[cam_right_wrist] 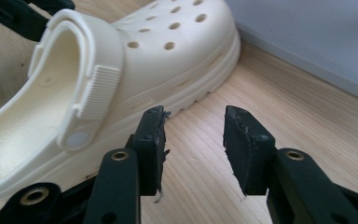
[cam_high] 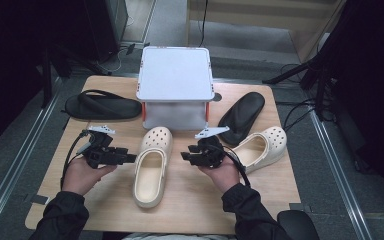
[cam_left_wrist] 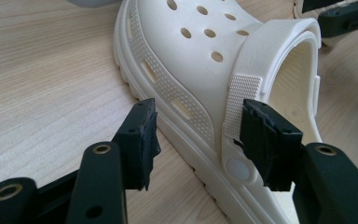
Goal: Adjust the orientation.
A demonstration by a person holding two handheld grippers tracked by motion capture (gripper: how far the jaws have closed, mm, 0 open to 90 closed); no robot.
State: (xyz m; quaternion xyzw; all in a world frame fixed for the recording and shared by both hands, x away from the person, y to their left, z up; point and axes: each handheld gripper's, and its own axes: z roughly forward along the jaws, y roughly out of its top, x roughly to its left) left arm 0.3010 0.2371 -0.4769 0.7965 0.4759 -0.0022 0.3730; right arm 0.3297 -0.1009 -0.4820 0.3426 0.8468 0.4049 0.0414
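Clogs are the job here, and the cream clog (cam_high: 152, 167) you are working on lies flat on the wooden table (cam_high: 190, 210) in the middle, toe toward the white box (cam_high: 175, 75) at the far side, heel toward you. Your left gripper (cam_high: 130, 159) sits just left of it and your right gripper (cam_high: 186, 156) just right of it, both with jaws spread and pinching nothing; in the left gripper view the clog's side wall and strap (cam_left_wrist: 242, 93) lie between the open jaws without being pressed, and in the right gripper view bare table shows between the jaws beside the sole. By the look of it, this clog is already set down and let go. Its partner, the second cream clog (cam_high: 262, 146), lies angled at the right, overlapping a black sandal (cam_high: 241, 116), so it likely needs lining up next. Another black sandal (cam_high: 102, 105) lies far left. No brand, label or writing can be read anywhere.
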